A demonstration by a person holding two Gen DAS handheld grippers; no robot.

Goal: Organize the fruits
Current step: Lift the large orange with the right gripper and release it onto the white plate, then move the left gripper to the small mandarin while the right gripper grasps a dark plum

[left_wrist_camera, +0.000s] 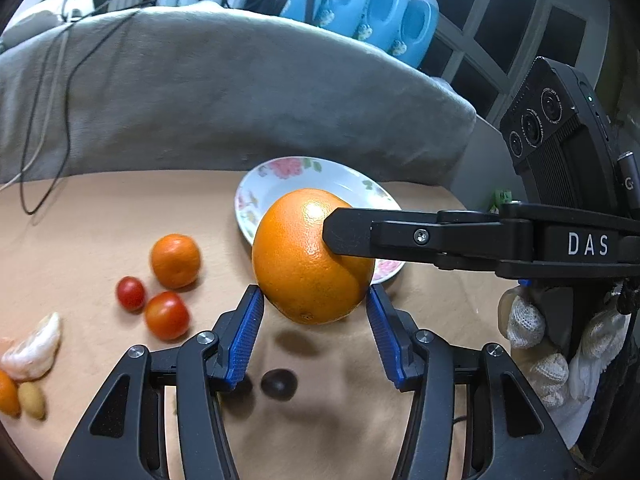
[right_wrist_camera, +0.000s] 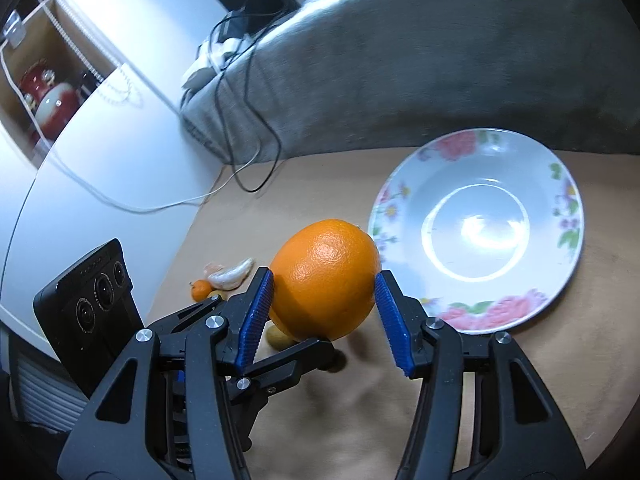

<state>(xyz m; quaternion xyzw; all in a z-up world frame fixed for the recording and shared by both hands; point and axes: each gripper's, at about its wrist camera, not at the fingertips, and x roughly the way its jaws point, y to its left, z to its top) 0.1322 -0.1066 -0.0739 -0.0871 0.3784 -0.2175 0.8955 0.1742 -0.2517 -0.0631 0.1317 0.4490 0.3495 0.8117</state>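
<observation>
A large orange (left_wrist_camera: 308, 256) hangs above the tan table, held between both grippers. My left gripper (left_wrist_camera: 315, 300) has its blue pads against the orange's lower sides. My right gripper (right_wrist_camera: 325, 286) is shut on the same orange (right_wrist_camera: 326, 280); its black finger (left_wrist_camera: 352, 232) crosses the fruit in the left wrist view. A white floral plate (right_wrist_camera: 560, 216) lies empty just right of the orange; it shows behind the orange in the left wrist view (left_wrist_camera: 276, 184). A mandarin (left_wrist_camera: 175, 261), two tomatoes (left_wrist_camera: 166, 315) and a peeled segment (left_wrist_camera: 34, 348) lie at the left.
A grey cushion (left_wrist_camera: 224, 92) with black and white cables (left_wrist_camera: 64, 92) runs along the table's far edge. Blue detergent bottles (left_wrist_camera: 384, 8) stand behind it. A small dark fruit (left_wrist_camera: 279, 384) lies under the orange. A gloved hand (left_wrist_camera: 536, 344) holds the right gripper.
</observation>
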